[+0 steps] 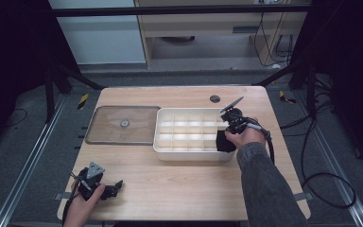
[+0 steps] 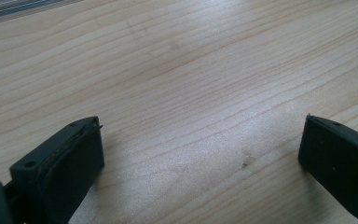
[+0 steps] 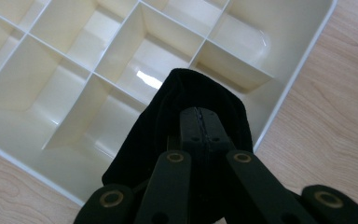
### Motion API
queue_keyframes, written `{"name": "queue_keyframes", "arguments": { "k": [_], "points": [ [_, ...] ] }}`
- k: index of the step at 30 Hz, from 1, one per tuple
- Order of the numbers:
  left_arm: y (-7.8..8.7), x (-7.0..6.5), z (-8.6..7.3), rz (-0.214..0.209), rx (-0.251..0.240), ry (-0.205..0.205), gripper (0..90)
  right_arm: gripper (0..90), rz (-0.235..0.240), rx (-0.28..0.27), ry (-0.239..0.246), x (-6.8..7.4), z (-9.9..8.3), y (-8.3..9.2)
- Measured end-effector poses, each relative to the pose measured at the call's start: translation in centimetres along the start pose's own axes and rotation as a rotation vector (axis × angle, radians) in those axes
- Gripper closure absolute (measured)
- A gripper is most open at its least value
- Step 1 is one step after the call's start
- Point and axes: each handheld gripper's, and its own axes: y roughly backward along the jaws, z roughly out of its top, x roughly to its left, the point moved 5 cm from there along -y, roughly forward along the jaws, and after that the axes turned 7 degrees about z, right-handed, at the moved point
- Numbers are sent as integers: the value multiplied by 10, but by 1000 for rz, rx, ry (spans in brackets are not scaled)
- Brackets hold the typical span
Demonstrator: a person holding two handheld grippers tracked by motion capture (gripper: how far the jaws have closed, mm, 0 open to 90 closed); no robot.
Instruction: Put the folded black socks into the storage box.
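The table [image 1: 179,189] carries a white divided tray [image 1: 189,153] with a clear lid [image 1: 108,137] lying flat just left of it. The right gripper [image 3: 199,122] is clamped on a black cloth [image 3: 177,116] over the tray's near right corner compartment. The left gripper [image 2: 200,140] rests wide open and empty near the table's front left edge
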Motion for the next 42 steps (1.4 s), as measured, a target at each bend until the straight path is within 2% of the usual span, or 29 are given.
{"name": "queue_keyframes", "arguments": {
  "k": [12, 13, 15, 22, 34, 42],
  "points": [
    [0, -1, 0, -3, -2, 1, 0, 900, 12, 7, 20, 2, -11, -11],
    [0, -1, 0, -3, -2, 1, 0, 900, 23, 8, 2, 3, -12, -11],
    [0, -1, 0, -3, -2, 1, 0, 900, 24, 8, 18, 3, -15, -13],
    [0, -1, 0, -5, 1, -3, 0, 900, 38, 14, 8, 4, -22, -17],
    [0, -2, 0, -5, -1, -2, 0, 900, 34, 7, 20, 4, -24, -19],
    [0, -2, 0, -5, -1, -2, 0, 900, 28, 10, 10, 5, -24, -18]
  ]
}}
